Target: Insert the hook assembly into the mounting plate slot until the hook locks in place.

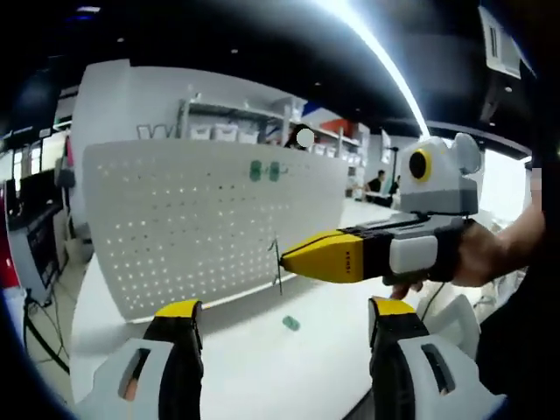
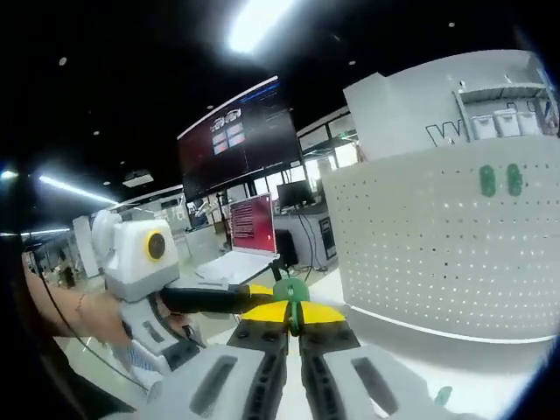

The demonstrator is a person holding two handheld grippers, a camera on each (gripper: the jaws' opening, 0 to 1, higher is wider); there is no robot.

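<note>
A bright hall with ceiling strip lights, shelves and screens lies behind a white worktop [image 1: 254,350], on which a white pegboard [image 1: 201,227] stands upright. That pegboard serves as the mounting plate.

The hook [image 1: 277,262], a thin dark wire piece, sits near the middle of the left gripper view, pinched at the yellow tips of the right gripper [image 1: 325,256], which comes in from the right of the frame. In the right gripper view the same hook [image 2: 290,290] shows its green end, clamped between that gripper's [image 2: 292,317] jaws at lower centre. The hook is close to the lower right part of the pegboard's face; whether it touches a hole cannot be told.

Two green pieces [image 1: 265,171] already hang high on the board, and one small green piece [image 1: 290,323] lies loose on the worktop in front of it.

The left gripper [image 1: 284,317] at the bottom of its own view has its jaws spread wide with nothing between them.

By my judgement the task is partway: the hook is picked up and brought to the board, but it is not yet seated or locked. Lining it up with a slot and pushing it in remains.
</note>
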